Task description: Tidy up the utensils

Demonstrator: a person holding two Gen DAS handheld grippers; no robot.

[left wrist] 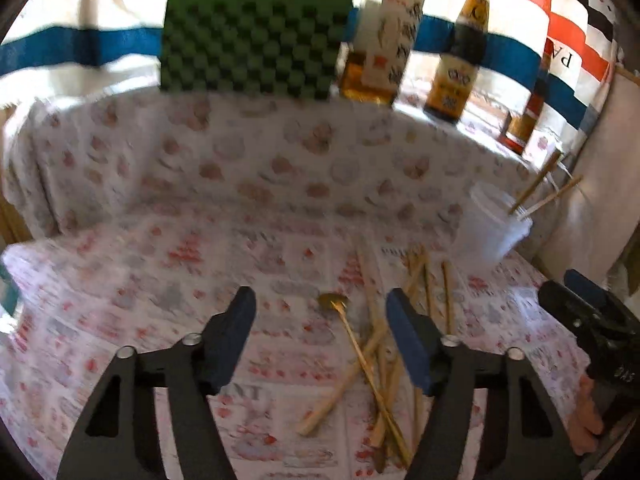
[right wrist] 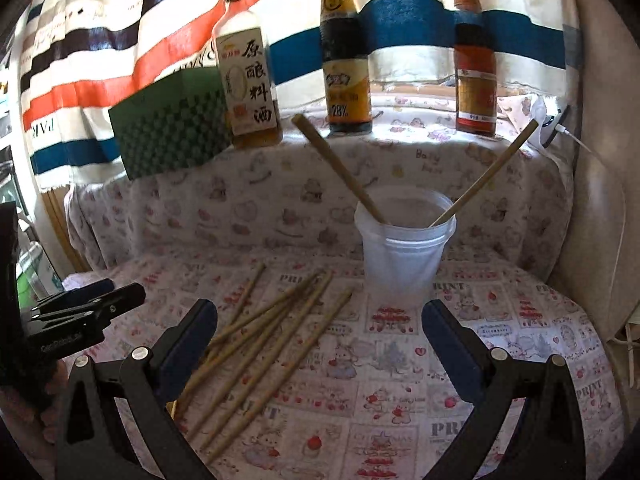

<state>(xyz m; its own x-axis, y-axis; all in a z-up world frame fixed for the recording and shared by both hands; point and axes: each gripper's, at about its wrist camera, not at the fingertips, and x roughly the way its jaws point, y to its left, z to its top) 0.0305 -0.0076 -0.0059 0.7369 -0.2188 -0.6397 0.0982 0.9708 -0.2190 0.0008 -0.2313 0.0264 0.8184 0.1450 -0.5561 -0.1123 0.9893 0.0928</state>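
Left gripper [left wrist: 320, 344]: released, empty
Right gripper [right wrist: 320, 344]: released, empty
Chopsticks [right wrist: 276, 336]: loose pile left of cup [right wrist: 404, 248]
Cup: near table's right edge, holds two sticks

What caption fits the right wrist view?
Open right gripper above loose chopsticks; two chopsticks already in the plastic cup.

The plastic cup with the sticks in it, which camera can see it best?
The right wrist camera. There the plastic cup stands near the middle, sharp and whole, with two chopsticks leaning out of it. In the left wrist view the cup sits far off to the right edge, blurred and bent by the lens.
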